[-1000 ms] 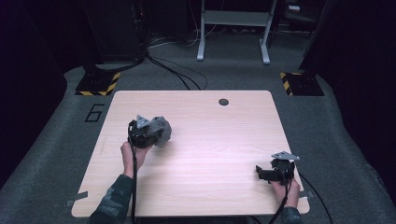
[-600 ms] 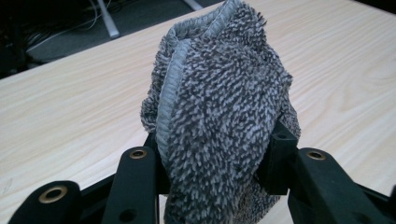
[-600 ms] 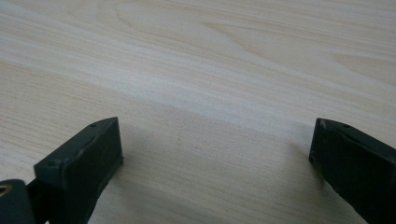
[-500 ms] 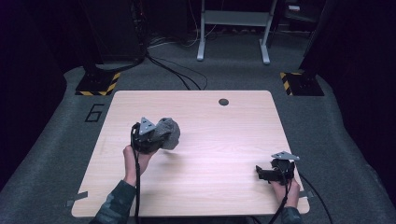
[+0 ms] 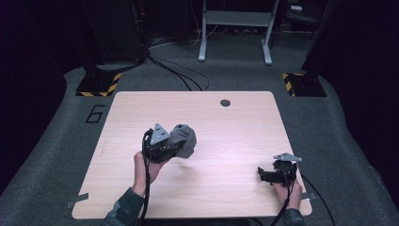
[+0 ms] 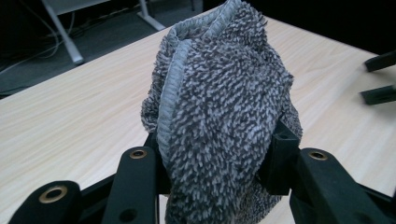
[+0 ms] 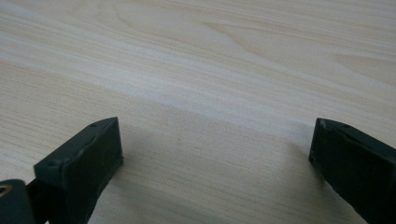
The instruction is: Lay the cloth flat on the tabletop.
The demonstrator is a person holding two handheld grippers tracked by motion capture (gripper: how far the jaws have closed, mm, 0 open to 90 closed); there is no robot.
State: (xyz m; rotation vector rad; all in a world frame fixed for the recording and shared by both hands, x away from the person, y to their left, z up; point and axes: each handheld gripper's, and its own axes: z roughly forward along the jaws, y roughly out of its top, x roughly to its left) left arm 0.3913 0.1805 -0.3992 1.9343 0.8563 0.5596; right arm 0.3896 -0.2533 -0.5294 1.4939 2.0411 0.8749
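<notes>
The left tongs (image 6: pixel 212 163) clamp a bunched grey cloth (image 6: pixel 219 107) above the counter (image 5: pixel 235 136). The right tongs (image 7: pixel 212 154) stand apart, with bare wood between them.

I see a shaggy grey microfibre cloth (image 6: pixel 219 107) with a smooth stitched hem, clamped in my left gripper (image 6: pixel 219 172) of matt black plastic, above the pale, smooth, matt wood-grain table (image 5: pixel 235 136).
</notes>
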